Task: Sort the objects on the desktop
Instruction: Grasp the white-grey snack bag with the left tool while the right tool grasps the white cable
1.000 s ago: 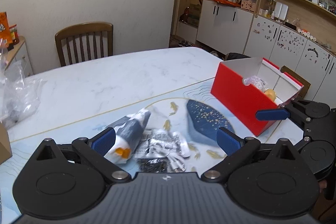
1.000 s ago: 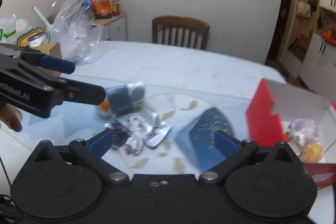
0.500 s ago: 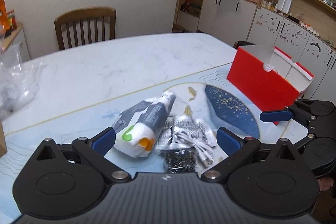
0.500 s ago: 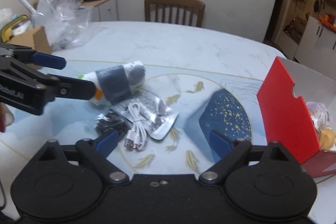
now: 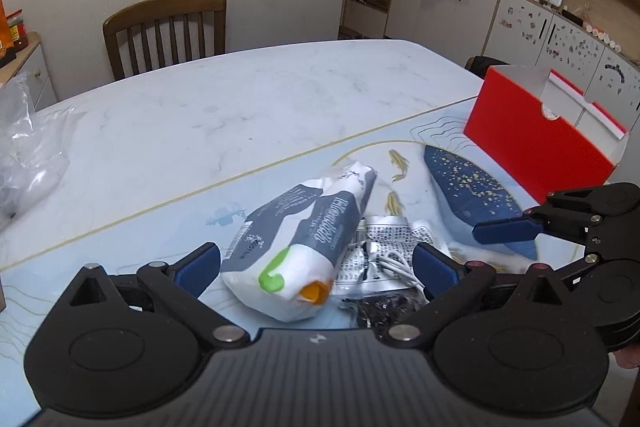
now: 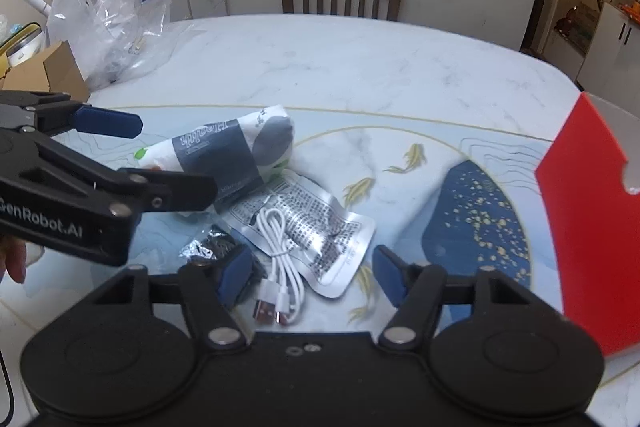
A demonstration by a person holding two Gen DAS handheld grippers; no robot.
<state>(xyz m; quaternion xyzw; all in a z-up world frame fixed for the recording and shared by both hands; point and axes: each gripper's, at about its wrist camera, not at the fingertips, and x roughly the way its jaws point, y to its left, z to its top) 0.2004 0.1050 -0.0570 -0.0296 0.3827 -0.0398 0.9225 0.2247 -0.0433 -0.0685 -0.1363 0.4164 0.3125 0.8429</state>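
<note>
Colours on your desk
You see a grey-and-white pack (image 5: 308, 243) with green and orange marks, a white cable (image 6: 280, 255), a red box (image 5: 536, 143), a blue, gold-speckled mat (image 6: 476, 223).

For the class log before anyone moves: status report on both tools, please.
Left tool open, straddling the grey-white packet. Right tool open over the white USB cable on the foil pouch. Red box clear to the right.

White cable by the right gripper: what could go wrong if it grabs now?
1. The white cable lies loosely coiled on the silver packet; the open right gripper may catch one loop or the packet too.
2. The open left gripper, straddling the tissue pack, sits close; the two could collide.
</note>
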